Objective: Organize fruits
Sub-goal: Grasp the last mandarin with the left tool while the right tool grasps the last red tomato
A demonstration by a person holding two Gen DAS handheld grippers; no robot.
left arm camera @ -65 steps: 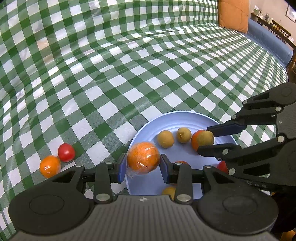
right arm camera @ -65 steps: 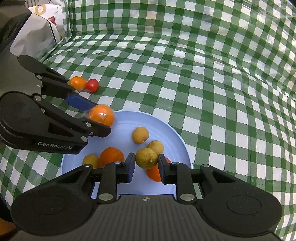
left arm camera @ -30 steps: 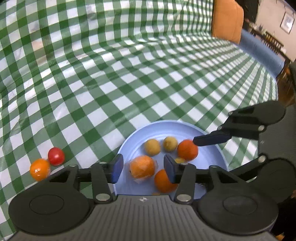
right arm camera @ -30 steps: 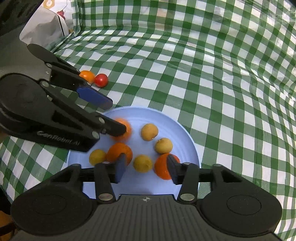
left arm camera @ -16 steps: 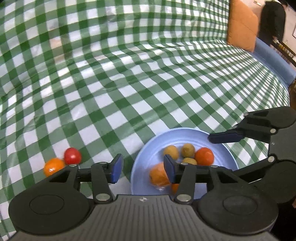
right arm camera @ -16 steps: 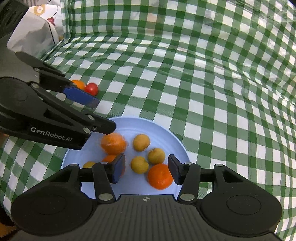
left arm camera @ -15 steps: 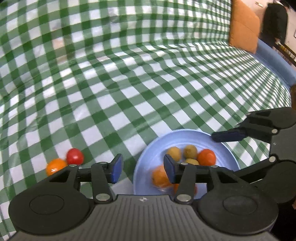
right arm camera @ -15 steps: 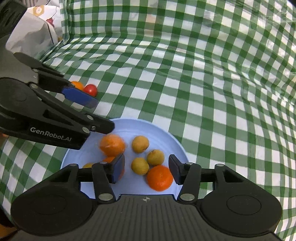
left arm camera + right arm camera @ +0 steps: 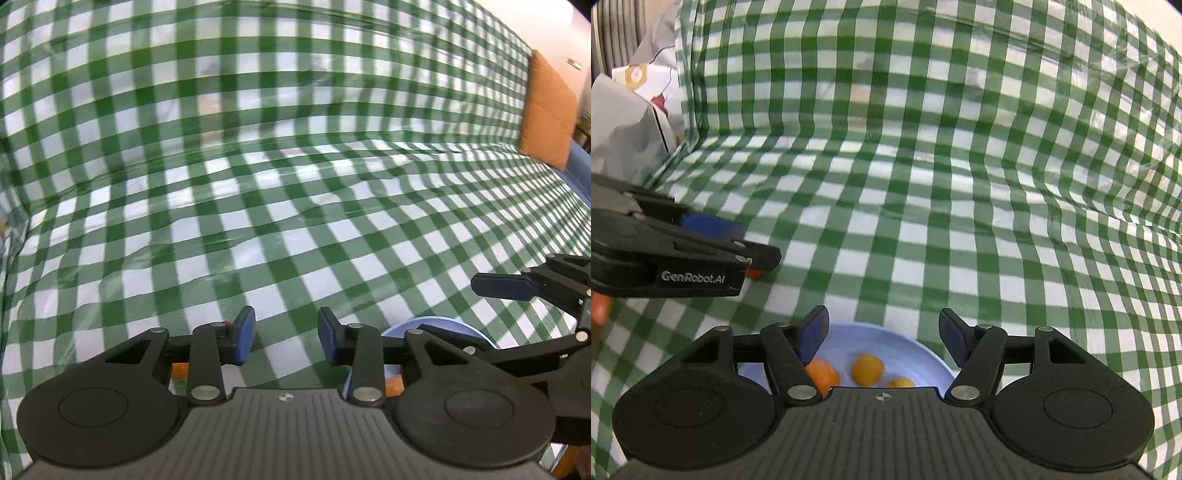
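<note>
The pale blue plate point(image 9: 871, 332) lies low in the right wrist view, holding an orange fruit point(image 9: 822, 373) and two small yellow fruits point(image 9: 867, 367). My right gripper point(image 9: 882, 336) hovers above the plate; its jaws are opening with nothing between them. My left gripper point(image 9: 286, 336) is over the checked cloth left of the plate's rim point(image 9: 436, 326); its jaws are closing, with nothing between them. A red tomato point(image 9: 753, 273) peeks out under the left gripper point(image 9: 757, 243). An orange fruit point(image 9: 181, 369) shows behind its left finger.
Green-and-white checked cloth point(image 9: 295, 221) covers the surface and rises at the back. An orange cushion point(image 9: 546, 110) stands at the far right. A grey and white bag point(image 9: 624, 125) sits at the far left edge.
Both grippers let their fruit go onto the plate, then lifted and tilted up. The left gripper shifted left off the plate and narrowed. The right gripper's jaws widened.
</note>
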